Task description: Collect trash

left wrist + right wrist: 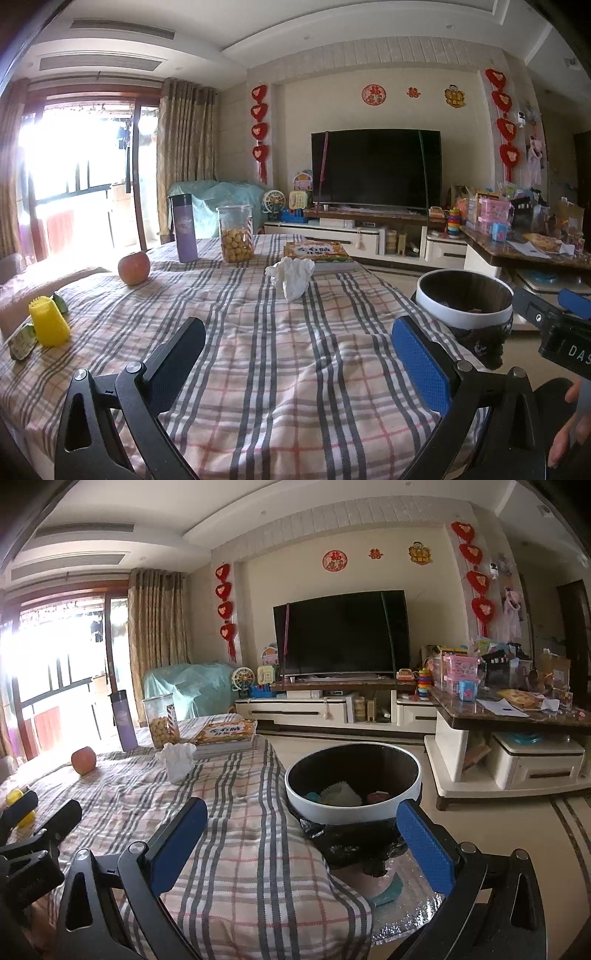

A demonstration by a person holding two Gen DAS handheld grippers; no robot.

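Note:
A crumpled white tissue [291, 276] [177, 759] lies on the checked tablecloth [258, 350] near the table's far side, in front of a book. A white-rimmed trash bin [464, 300] [352, 783] with a black liner stands beside the table's right edge and holds some scraps. My left gripper [301, 354] hangs open over the cloth, well short of the tissue, with nothing between its fingers. My right gripper [303, 834] is open too, over the table's right edge, with the bin just beyond its fingers. Small green packets [22, 341] lie at the left.
On the table stand a yellow cup [48, 320], an apple [133, 267], a purple bottle [182, 228], a snack jar [235, 233] and a book [318, 252]. A TV unit [332, 709] and a cluttered side table [517, 716] lie beyond. A hand [570, 417] shows at the right.

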